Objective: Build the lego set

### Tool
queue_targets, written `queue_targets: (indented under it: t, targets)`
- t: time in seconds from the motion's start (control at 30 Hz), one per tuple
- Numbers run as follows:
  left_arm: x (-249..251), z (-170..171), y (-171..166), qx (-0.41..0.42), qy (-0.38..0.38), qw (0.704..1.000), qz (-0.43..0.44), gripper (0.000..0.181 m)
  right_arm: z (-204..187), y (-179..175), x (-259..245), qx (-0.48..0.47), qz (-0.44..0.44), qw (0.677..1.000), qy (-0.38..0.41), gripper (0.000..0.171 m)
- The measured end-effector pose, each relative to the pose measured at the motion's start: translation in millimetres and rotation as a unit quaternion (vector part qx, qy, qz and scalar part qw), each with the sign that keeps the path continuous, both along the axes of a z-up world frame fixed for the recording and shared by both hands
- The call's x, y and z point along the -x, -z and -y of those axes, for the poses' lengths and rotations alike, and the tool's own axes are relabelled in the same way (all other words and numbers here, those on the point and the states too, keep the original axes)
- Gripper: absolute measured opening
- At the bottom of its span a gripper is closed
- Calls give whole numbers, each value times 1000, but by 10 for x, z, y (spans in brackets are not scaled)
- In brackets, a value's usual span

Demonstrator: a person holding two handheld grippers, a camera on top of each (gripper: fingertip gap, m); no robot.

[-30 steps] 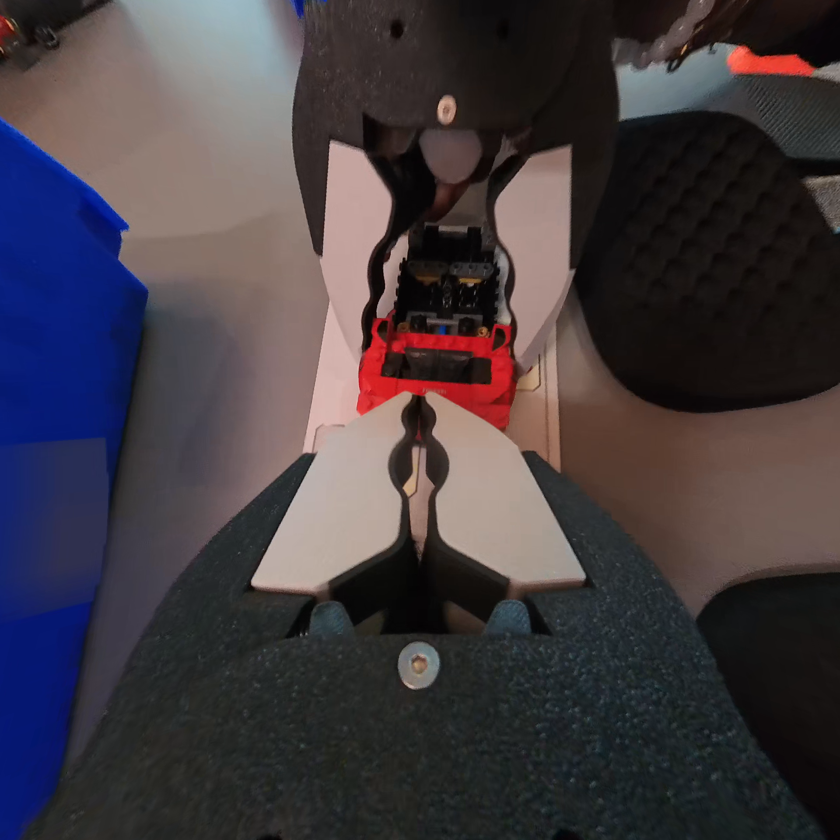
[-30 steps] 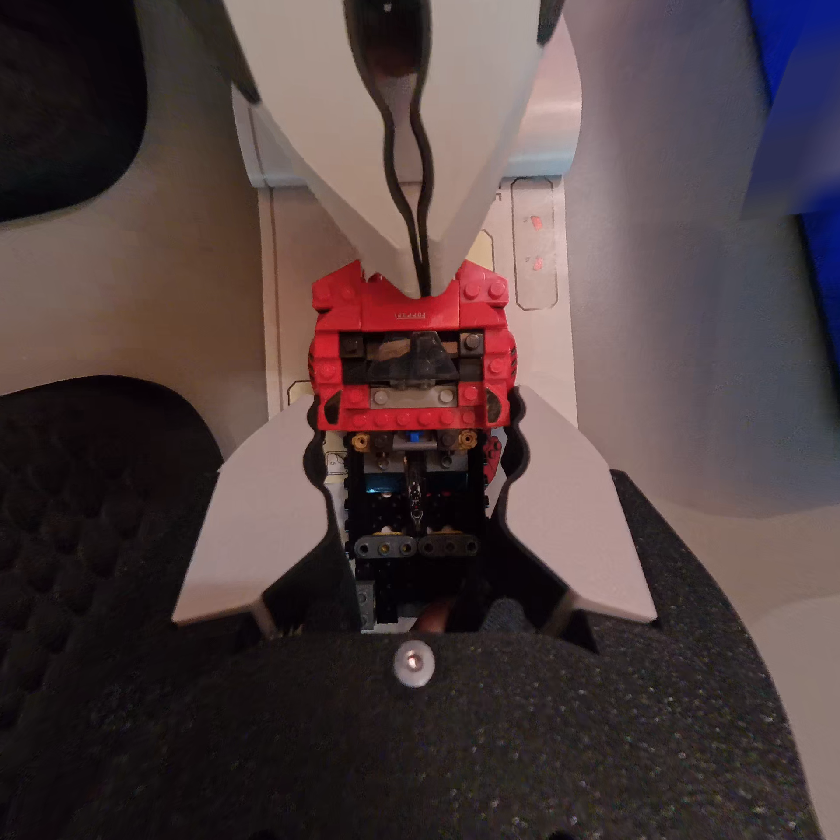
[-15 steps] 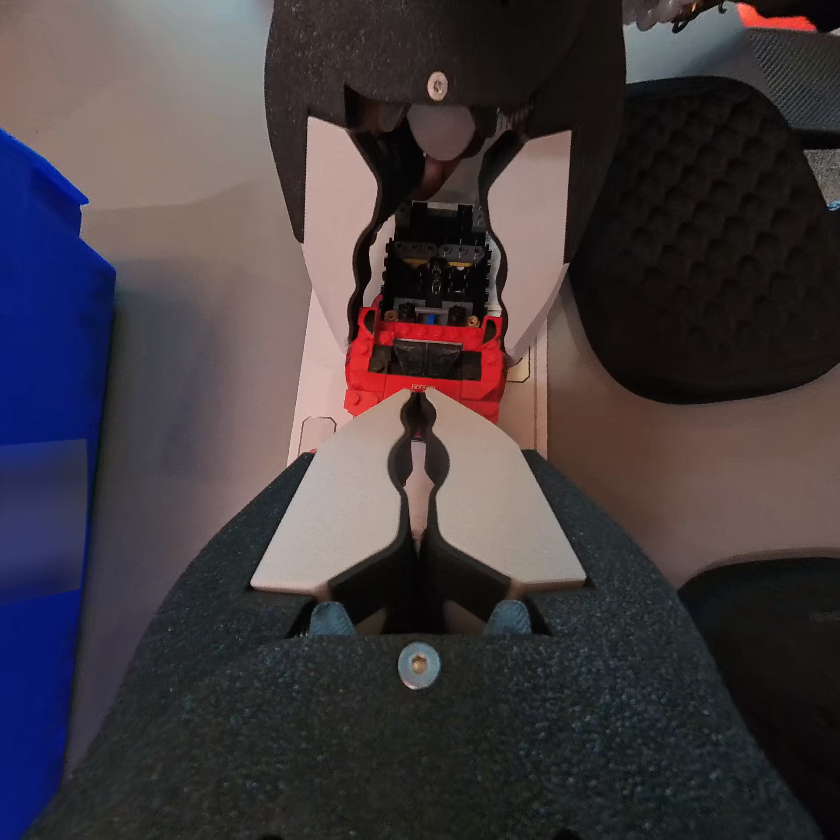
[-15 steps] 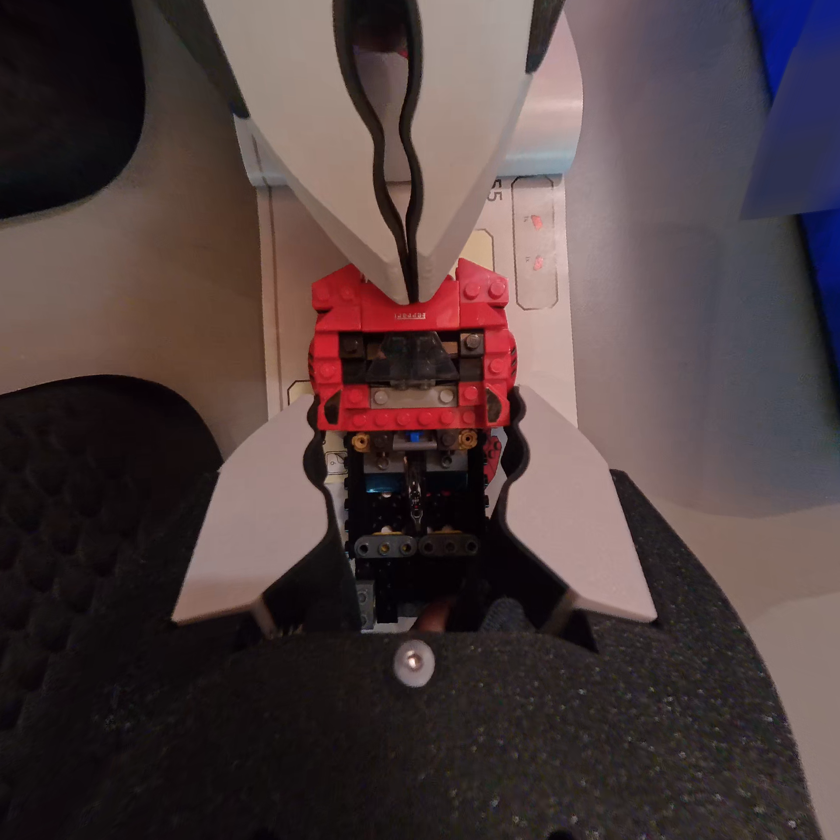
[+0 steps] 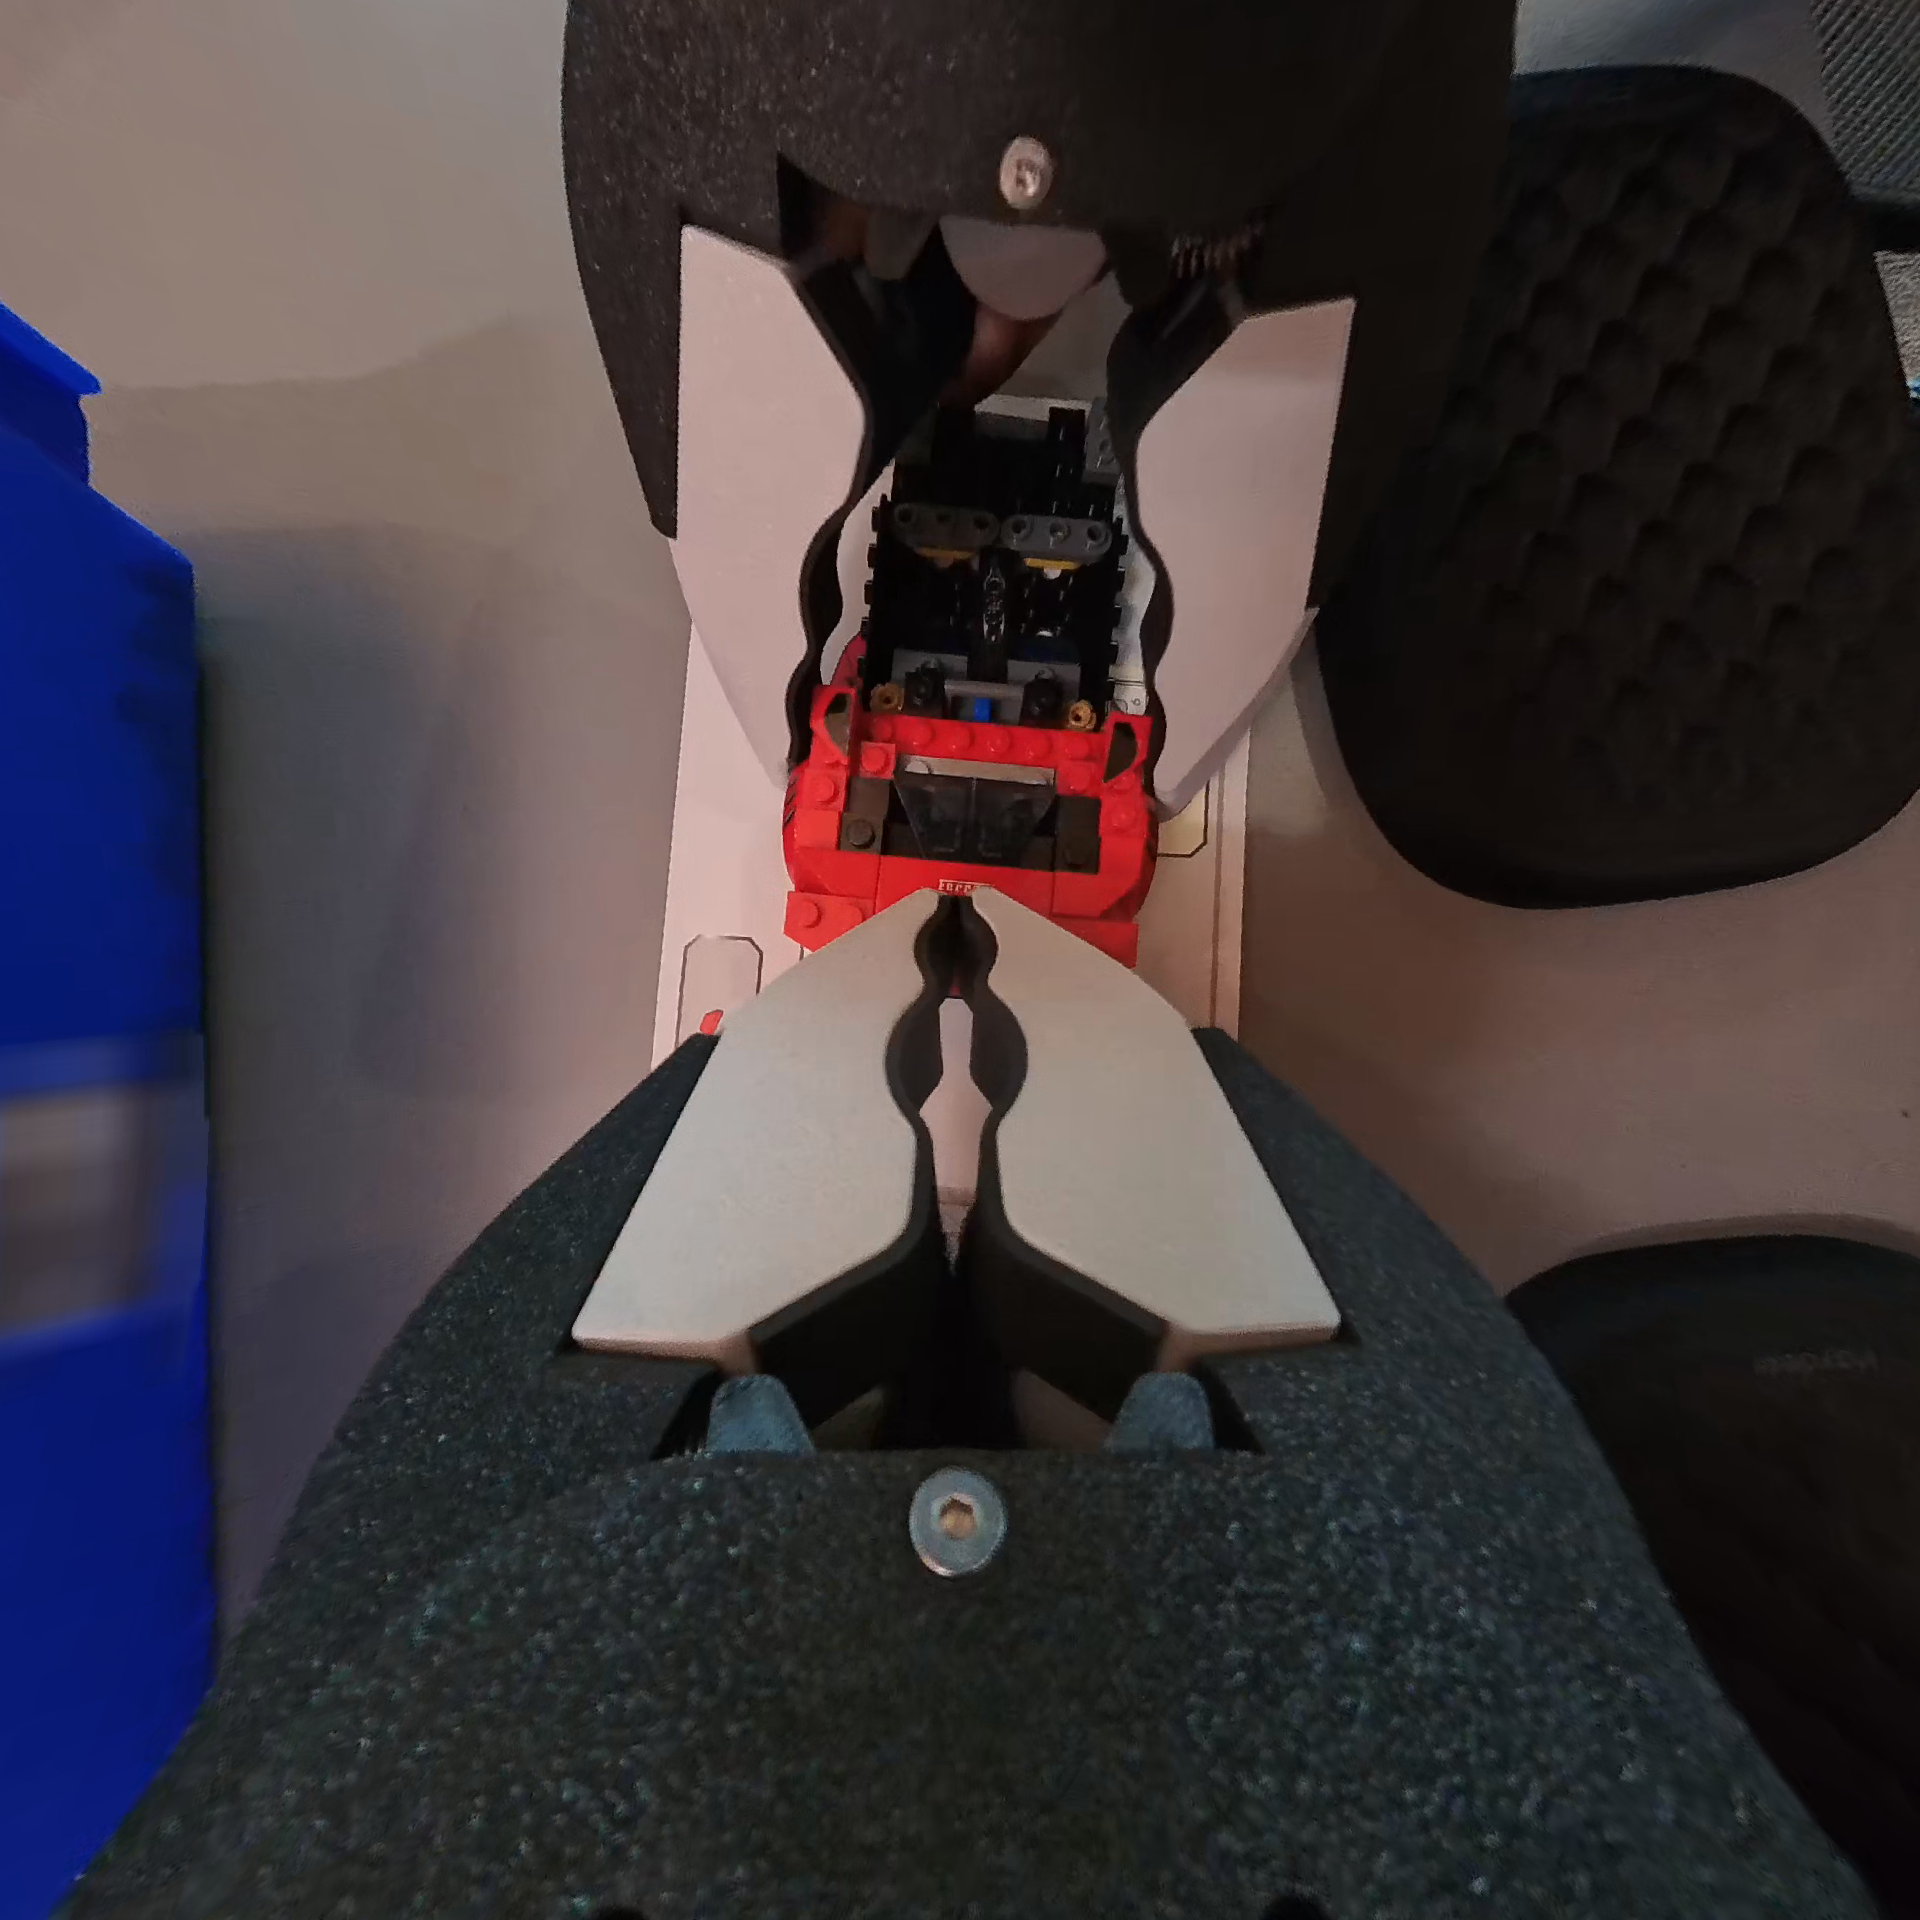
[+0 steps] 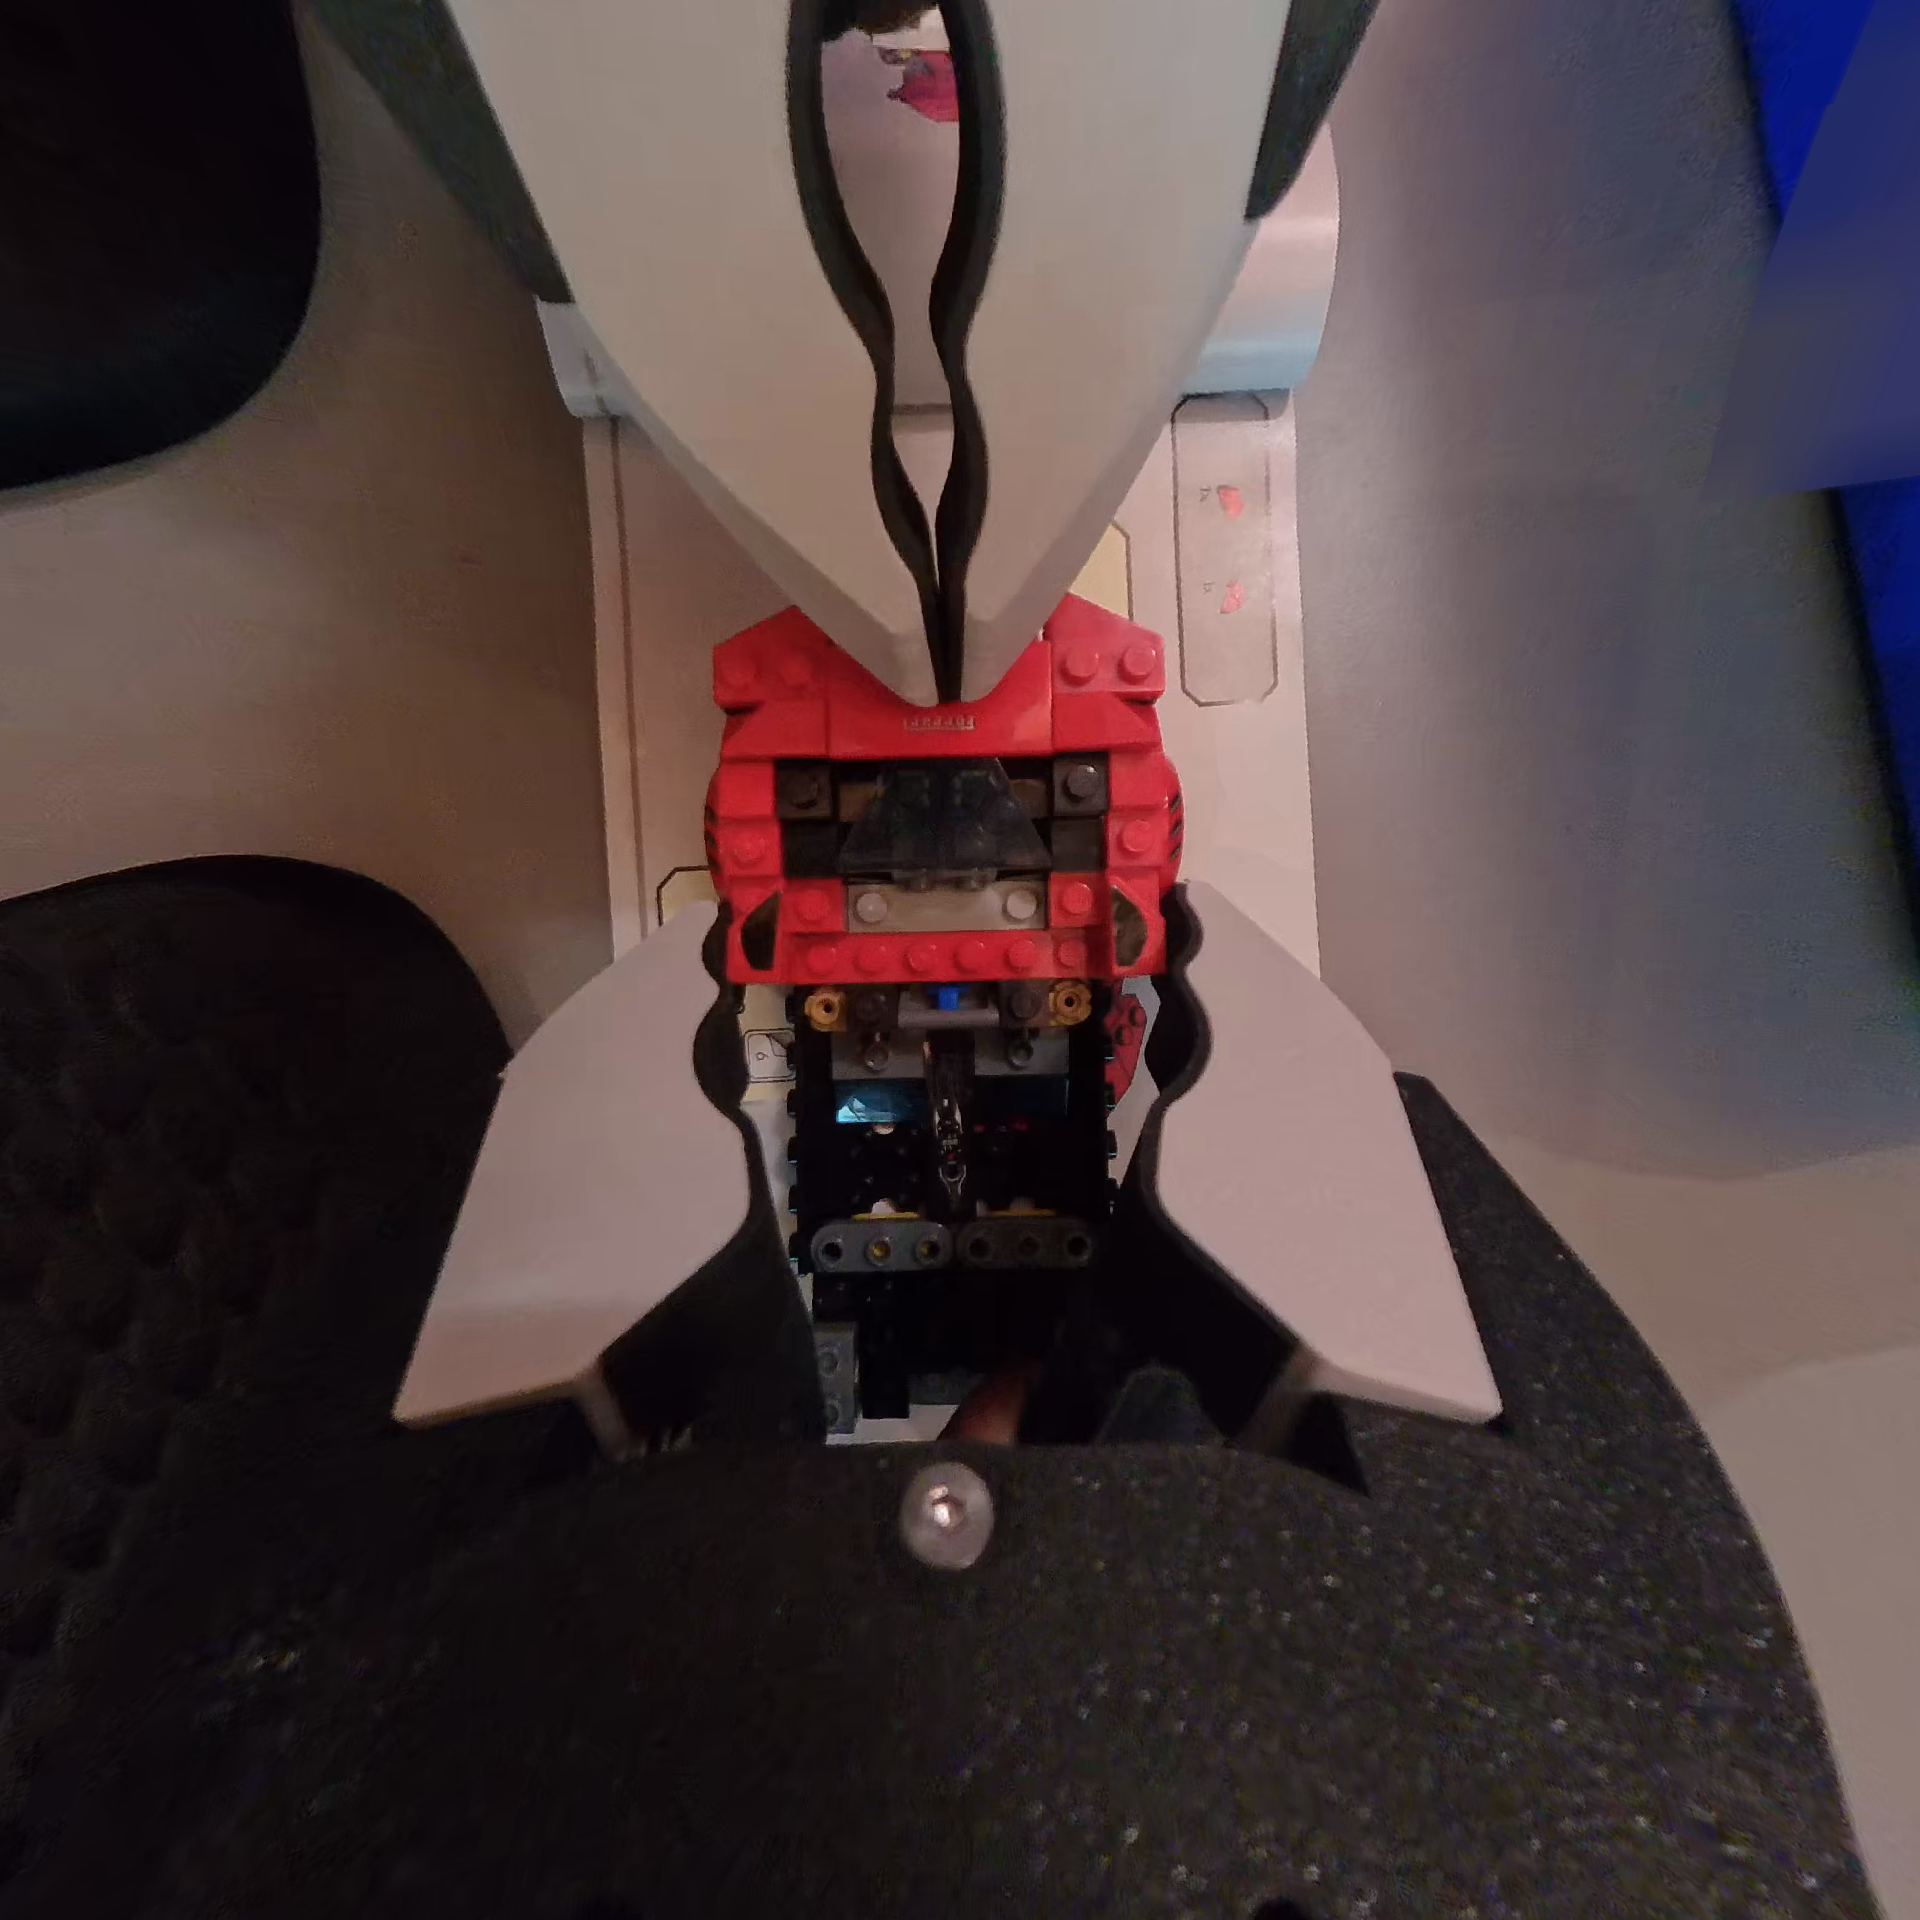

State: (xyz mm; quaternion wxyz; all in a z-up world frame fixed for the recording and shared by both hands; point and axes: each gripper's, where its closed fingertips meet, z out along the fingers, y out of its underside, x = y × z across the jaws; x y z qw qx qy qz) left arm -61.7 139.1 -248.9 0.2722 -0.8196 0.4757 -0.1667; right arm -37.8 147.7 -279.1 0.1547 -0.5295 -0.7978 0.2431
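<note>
Left hand-held gripper [image 5: 954, 914]: in the left wrist view its two pale fingers are closed together, with the tips touching the red end of the lego car [image 5: 971, 821]. Whether they pinch a small piece there, I cannot tell.
Right hand-held gripper [image 5: 977, 769]: seen across from it in the same view, it reaches in from the top with its fingers spread wide, one on each side of the car's black part.
Lego car in the left wrist view: it sits on a white instruction sheet [image 5: 717, 914] on the pale bench [image 5: 416, 727], red end near, black end far.
Only in the left wrist view: a blue bin [image 5: 94, 935] at the left edge, a bumpy black cushion [image 5: 1621, 540] at the right, and a second dark cushion [image 5: 1745, 1507] lower right.
Right hand-held gripper [image 6: 951, 930] in the right wrist view: its fingers are apart and hug the sides of the lego car [image 6: 940, 862]. It grips the car.
Left hand-held gripper [image 6: 940, 675] in the right wrist view: it comes down from the top, closed, tips on the red end.
Only in the right wrist view: the black frame's inside, with grey hole beams, yellow pins and a small blue piece; little red part pictures on the instruction sheet [image 6: 1226, 540]; the sheet's pale blue edge up top.
</note>
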Motion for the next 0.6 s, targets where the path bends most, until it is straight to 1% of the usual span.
queue_targets:
  t: [0.17,0.23,0.3,0.37,0.47,0.6]
  targets:
    - [1,-1,-4,-9,3,1000,2,0,-7,12,-1,0,-1,1000,0,77]
    - [9,-8,-11,-24,17,1000,-6,0,-9,15,0,1,-2,1000,0,77]
    - [65,-52,-36,-49,13,998,-22,0,-11,16,6,8,-12,1000,1,76]
    - [84,-100,-184,-89,-4,996,3,0,-26,5,15,23,-26,999,12,76]
    - [224,-145,-417,-143,-52,988,27,0,-57,-47,-7,37,-36,998,23,76]
    - [426,-83,-662,-186,-111,974,61,0,-65,-240,-28,79,-46,995,38,76]
